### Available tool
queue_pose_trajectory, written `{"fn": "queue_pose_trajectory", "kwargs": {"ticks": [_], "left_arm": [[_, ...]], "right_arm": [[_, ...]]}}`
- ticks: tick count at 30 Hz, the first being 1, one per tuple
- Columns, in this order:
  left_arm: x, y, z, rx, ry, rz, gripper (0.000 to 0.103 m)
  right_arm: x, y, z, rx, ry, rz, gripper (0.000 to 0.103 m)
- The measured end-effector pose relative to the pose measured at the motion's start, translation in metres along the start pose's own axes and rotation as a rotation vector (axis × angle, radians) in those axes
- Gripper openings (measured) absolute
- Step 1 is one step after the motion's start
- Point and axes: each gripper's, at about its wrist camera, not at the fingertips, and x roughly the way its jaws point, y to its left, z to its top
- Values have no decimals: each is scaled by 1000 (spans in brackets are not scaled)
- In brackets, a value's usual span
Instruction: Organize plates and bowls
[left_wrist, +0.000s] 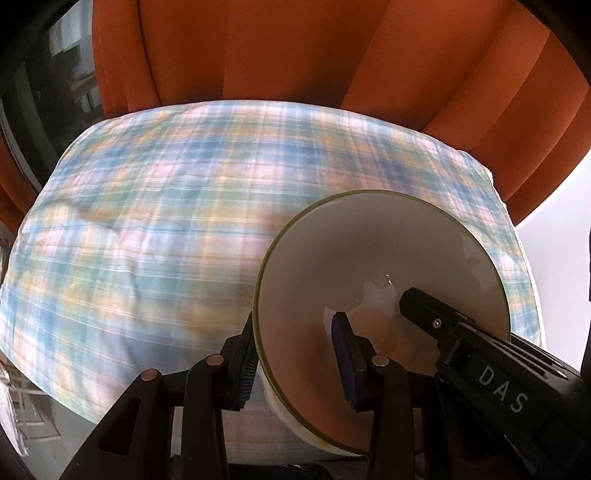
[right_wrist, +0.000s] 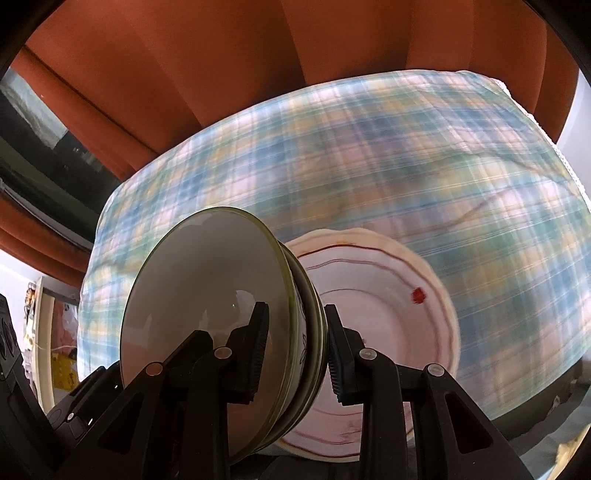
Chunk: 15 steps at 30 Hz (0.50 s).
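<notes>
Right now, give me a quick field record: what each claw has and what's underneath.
left claw: shut on the bowl rim, one pad inside, one outside
right claw: shut on the opposite wall of the same bowl
bowl contents: none visible
below: plate with red lines, beneath the bowl in the right wrist view; contact unclear
surface: plaid cloth
backdrop: orange curtain

A glossy cream ceramic bowl with a thin olive-green rim (right_wrist: 199, 295) is held up in the air, tilted on its side, so its empty inside faces the left. Its outer wall shows green bands and a leaf drawing. In the left wrist view the same bowl (left_wrist: 369, 266) shows its smooth, shiny inside. Behind it, partly hidden, a wavy-edged white ceramic plate with thin red rings and one red spot (right_wrist: 388, 314) lies on the plaid cloth.
</notes>
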Motion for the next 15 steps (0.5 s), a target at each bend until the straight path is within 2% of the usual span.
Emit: {"fn": "queue_pose_trajectory", "kwargs": {"ticks": [10,15], "left_arm": [[18,-33,-21,-56,50,10,36],[17,-41,-26,-65,49,41,36]], "right_arm": [[3,-43,-4,-28,53,-6,33],[5,-55,-6,-36,71,19,33]]}}
